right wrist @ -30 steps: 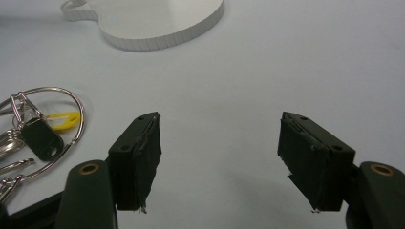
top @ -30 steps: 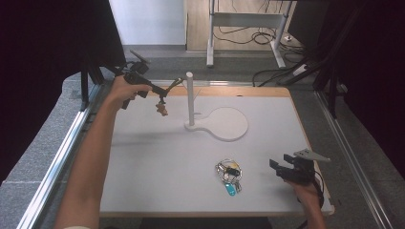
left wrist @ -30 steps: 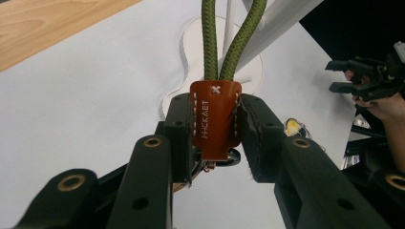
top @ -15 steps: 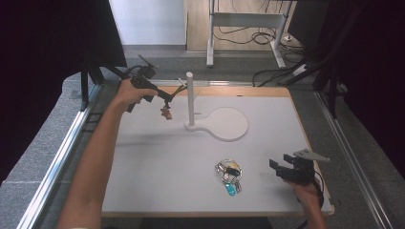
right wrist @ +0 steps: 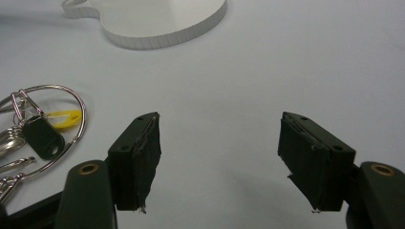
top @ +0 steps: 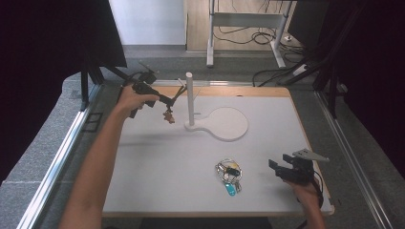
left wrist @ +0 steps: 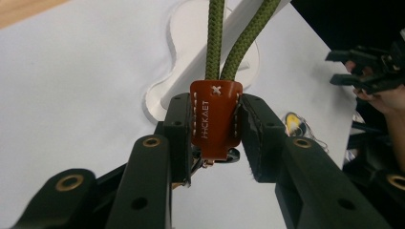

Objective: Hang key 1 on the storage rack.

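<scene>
Hanging looks half done — the left gripper [left wrist: 216,138] clamps the leather-tabbed keychain [left wrist: 216,119], raised beside the white post [top: 189,98], loop not yet over it, while the right gripper [right wrist: 219,160] hovers open near the key bunch [top: 229,174].

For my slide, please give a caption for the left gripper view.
Left gripper clamps a brown leather tab on a green cord loop.

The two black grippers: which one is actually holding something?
The left gripper, raised near the white post, pinches a brown leather tab on a green cord loop. The right gripper is open above the white table.
</scene>
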A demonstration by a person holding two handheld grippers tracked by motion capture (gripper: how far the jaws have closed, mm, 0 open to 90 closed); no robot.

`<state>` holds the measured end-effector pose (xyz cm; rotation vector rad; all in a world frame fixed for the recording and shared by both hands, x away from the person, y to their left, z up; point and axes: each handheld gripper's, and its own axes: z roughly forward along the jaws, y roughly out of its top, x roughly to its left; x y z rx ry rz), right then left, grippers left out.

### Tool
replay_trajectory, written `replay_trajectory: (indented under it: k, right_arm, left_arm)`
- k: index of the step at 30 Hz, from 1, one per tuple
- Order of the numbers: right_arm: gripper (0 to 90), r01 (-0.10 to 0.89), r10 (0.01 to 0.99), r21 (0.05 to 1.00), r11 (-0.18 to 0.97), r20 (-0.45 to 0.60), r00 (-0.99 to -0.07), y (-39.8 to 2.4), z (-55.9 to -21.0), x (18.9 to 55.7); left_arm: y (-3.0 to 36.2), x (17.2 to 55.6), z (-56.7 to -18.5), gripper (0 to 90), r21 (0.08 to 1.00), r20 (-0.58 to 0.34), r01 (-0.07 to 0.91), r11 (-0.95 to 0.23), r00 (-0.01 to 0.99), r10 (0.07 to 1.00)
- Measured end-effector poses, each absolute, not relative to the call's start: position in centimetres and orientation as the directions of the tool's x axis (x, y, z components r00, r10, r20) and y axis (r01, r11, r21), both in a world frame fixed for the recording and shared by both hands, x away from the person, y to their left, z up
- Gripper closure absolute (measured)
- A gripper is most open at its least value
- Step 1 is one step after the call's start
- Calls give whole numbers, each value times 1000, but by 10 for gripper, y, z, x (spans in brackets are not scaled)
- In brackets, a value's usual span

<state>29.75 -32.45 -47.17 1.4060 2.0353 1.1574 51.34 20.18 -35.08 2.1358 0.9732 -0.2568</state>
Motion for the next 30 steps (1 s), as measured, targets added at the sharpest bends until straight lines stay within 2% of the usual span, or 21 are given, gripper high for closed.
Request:
replay_trajectory:
  k: [2,10,22,30]
  right_arm:
    - [311,562,905,814,145,121,-408,-325,-471,297]
    - [309,555,901,820,139,128,-415,-324,-467,298]
    - [309,553,905,822,135,126,-407,-327,-464,296]
    - [308,546,892,821,170,107,-439,-318,-464,292]
  left_arm:
    - [206,508,-349,572,576,-450,715,-396,682,577]
    - [225,476,-336,461,635,-406,684,-360,691,598]
    - [231,425,-350,446,664,-331,638,-390,719,611]
    - [230,381,-368,443,685,-306,597,-417,756,579]
